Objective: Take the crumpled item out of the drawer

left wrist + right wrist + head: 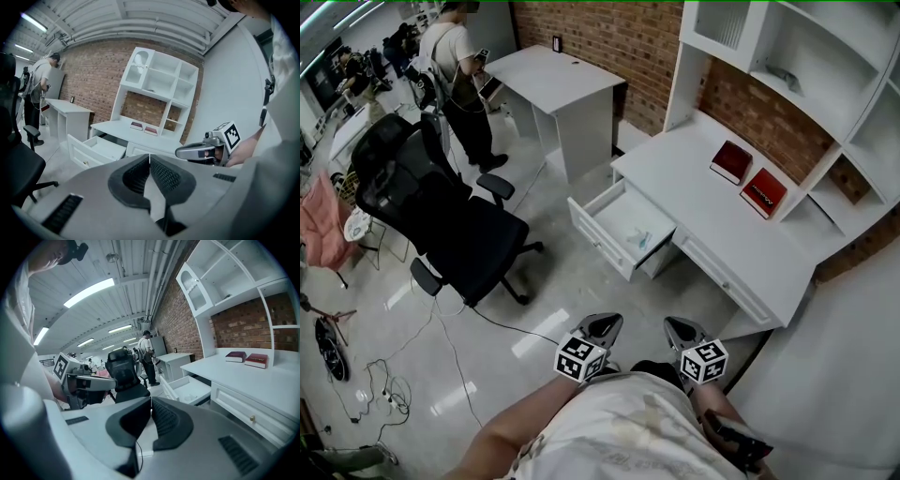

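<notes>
- Crumpled item (639, 237): pale, lying in open drawer (598, 234) of white desk (712, 220), well apart from both claws.
- Left gripper (605, 324): jaws fully together, nothing held, near the body.
- Right gripper (679, 329): pads likewise pressed together, empty, just right of the left one.
- Head view: shows item plainly, office chair (455, 225) to the drawer's left.
- Left gripper view: shows drawer, item not made out; red books (144, 127) on desktop.

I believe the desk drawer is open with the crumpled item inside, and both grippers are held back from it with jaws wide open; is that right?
Not quite: the left gripper and right gripper have their jaws shut, as each gripper view shows. The drawer is open, the crumpled item inside, both grippers back from it.
</notes>
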Action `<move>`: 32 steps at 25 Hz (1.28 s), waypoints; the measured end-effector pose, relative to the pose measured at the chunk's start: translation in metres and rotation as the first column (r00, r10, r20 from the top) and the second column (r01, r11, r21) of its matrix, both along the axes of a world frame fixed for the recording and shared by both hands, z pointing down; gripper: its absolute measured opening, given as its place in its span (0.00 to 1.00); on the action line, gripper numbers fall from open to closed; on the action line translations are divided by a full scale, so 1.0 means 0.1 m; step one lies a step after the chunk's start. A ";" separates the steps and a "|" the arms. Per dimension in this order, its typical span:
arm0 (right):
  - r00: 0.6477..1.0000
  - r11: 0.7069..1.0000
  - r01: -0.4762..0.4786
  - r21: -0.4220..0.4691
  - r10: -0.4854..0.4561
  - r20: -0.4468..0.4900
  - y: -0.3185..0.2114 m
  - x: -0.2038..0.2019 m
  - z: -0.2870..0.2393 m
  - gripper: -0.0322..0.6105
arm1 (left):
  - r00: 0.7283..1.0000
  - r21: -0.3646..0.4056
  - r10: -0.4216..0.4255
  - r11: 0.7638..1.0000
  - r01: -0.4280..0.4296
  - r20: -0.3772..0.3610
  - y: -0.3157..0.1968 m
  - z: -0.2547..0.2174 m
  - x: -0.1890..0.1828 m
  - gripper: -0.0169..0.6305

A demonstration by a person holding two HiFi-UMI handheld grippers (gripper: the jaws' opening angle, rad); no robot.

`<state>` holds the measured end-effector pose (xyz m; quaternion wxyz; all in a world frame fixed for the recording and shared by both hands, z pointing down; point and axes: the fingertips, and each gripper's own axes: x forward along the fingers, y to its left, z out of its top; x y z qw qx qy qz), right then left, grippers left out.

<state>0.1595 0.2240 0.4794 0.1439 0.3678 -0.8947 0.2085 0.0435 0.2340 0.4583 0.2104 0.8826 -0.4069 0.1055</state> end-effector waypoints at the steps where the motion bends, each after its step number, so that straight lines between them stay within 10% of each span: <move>1: 1.000 1.000 0.009 0.001 -0.009 -0.002 -0.02 -0.03 0.00 0.09 | 1.000 0.000 -0.007 1.000 0.007 -0.001 0.01 0.00 -0.03 0.07; 32: 0.989 0.989 0.146 -0.031 -0.147 -0.015 -1.20 -0.40 0.14 0.09 | 0.994 -0.050 -0.112 0.992 0.113 0.009 -0.93 0.11 -0.26 0.07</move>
